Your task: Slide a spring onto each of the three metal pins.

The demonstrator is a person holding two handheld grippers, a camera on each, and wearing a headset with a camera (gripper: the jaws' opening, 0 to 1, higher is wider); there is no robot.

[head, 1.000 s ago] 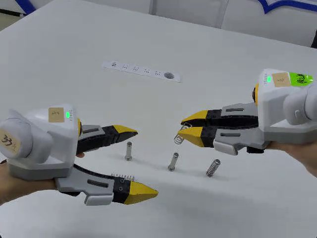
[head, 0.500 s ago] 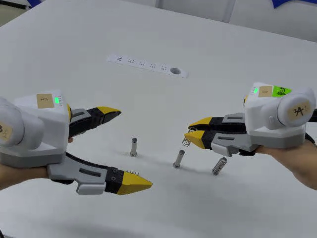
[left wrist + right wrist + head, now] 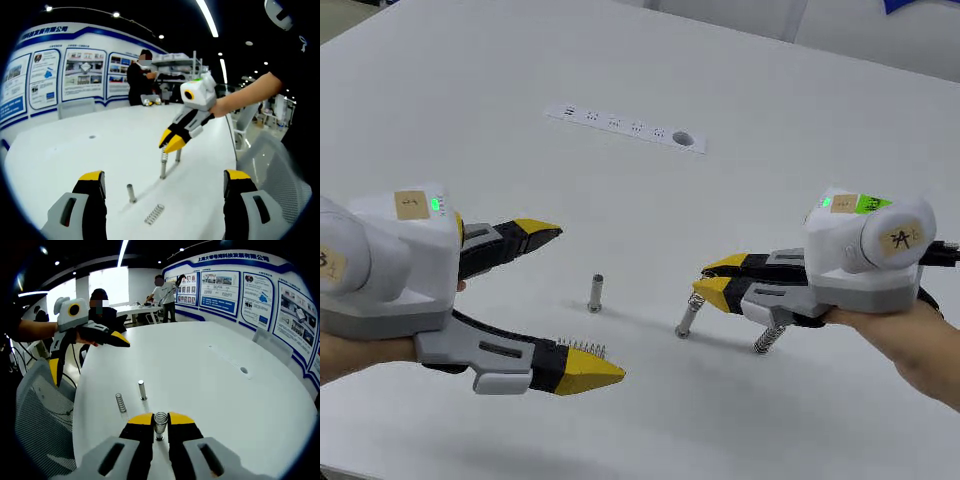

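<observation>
White tabletop (image 3: 440,110) spreads under both tools in the head view, with a power strip (image 3: 625,127) lying far back. The left tongs (image 3: 588,303) are spread wide and hold nothing. A loose spring (image 3: 582,347) lies on the tabletop just beside the lower jaw, and a bare pin (image 3: 596,292) stands upright between the jaws' tips. The right tongs (image 3: 702,280) are closed on a held spring (image 3: 696,299), which sits at the top of the middle pin (image 3: 685,320); that pin leans. Just right of it, a third pin (image 3: 767,338) already wears a spring and leans under the right tool's body. In the left gripper view, the left tongs (image 3: 165,175) stand wide apart and empty, with the bare pin (image 3: 131,193) and the loose spring (image 3: 154,214) near each other on the tabletop (image 3: 60,160) between them. Farther on, the right tongs (image 3: 171,142) pinch the held spring (image 3: 163,157) over the middle pin's (image 3: 163,171) upper end. In the right gripper view, the right tongs (image 3: 160,421) grip the held spring (image 3: 160,422) between yellow tips, with the middle pin (image 3: 159,437) showing just below it. Beyond stand the bare pin (image 3: 142,389) and the loose spring (image 3: 120,403), and the left tongs (image 3: 90,357) gape open at the far left.
</observation>
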